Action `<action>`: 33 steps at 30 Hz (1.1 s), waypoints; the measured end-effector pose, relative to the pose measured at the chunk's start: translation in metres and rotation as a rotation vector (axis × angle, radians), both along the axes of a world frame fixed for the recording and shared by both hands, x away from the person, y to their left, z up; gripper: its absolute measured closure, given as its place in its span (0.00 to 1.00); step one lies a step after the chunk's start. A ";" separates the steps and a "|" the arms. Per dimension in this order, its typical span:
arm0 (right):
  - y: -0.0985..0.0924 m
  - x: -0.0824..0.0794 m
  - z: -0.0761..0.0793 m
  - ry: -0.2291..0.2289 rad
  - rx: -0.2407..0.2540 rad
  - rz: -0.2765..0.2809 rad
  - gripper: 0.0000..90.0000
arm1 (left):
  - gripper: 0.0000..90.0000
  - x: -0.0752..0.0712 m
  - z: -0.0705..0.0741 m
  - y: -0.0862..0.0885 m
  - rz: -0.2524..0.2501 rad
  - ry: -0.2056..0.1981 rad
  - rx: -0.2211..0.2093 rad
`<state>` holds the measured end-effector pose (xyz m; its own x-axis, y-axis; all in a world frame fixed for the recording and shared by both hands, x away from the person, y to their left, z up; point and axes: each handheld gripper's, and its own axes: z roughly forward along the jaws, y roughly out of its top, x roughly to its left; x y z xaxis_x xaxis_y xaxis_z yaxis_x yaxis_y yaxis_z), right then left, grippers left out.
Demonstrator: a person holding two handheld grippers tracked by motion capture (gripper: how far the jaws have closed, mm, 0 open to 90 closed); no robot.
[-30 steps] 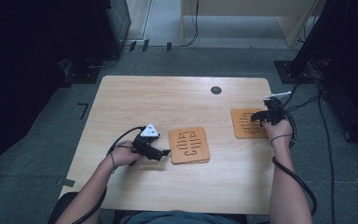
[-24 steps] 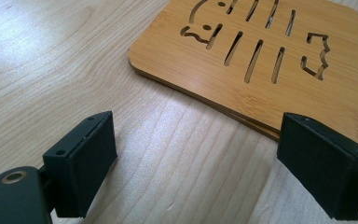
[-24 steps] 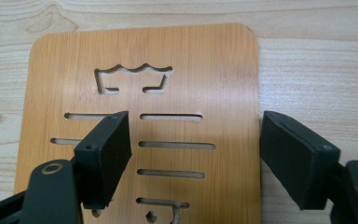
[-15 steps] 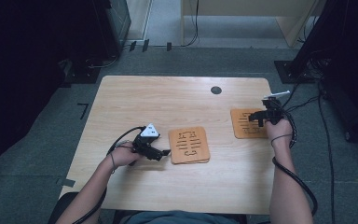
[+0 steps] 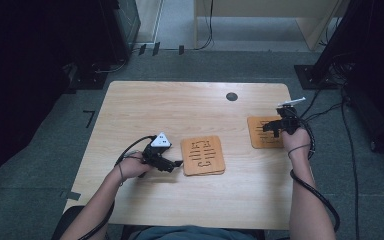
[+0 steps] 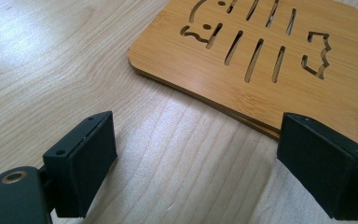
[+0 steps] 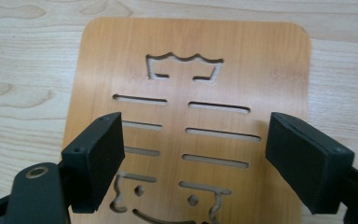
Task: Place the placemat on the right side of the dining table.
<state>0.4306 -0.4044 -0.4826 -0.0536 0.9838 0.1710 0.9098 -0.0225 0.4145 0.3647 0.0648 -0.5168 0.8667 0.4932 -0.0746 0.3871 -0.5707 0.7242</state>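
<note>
A light wooden table [image 5: 145,107] with a round dark grommet [image 5: 232,96] is seen on grey carpet [image 5: 40,165]; cables [image 5: 206,30] are trailed behind.

The right trivet [image 7: 186,116] gets cut off at 6 o'clock in the right gripper view; the stacked trivets [image 6: 270,56] at 12 in the left one.

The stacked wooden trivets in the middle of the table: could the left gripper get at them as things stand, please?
Probably yes: the left gripper stands open beside the stacked trivets, with bare table between.
</note>
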 end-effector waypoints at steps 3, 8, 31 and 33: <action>0.004 -0.001 0.000 -0.002 0.004 0.011 0.22 | 0.12 0.000 0.000 0.000 -0.001 -0.004 0.006; 0.012 -0.001 0.000 0.005 -0.006 0.030 0.22 | 0.12 0.000 0.000 0.000 -0.002 -0.004 0.007; 0.050 -0.014 0.000 0.018 -0.029 0.122 0.21 | 0.11 0.001 0.000 -0.003 -0.008 -0.015 0.017; 0.054 -0.016 0.001 0.014 -0.028 0.131 0.21 | 0.11 0.001 0.000 -0.003 -0.008 -0.013 0.012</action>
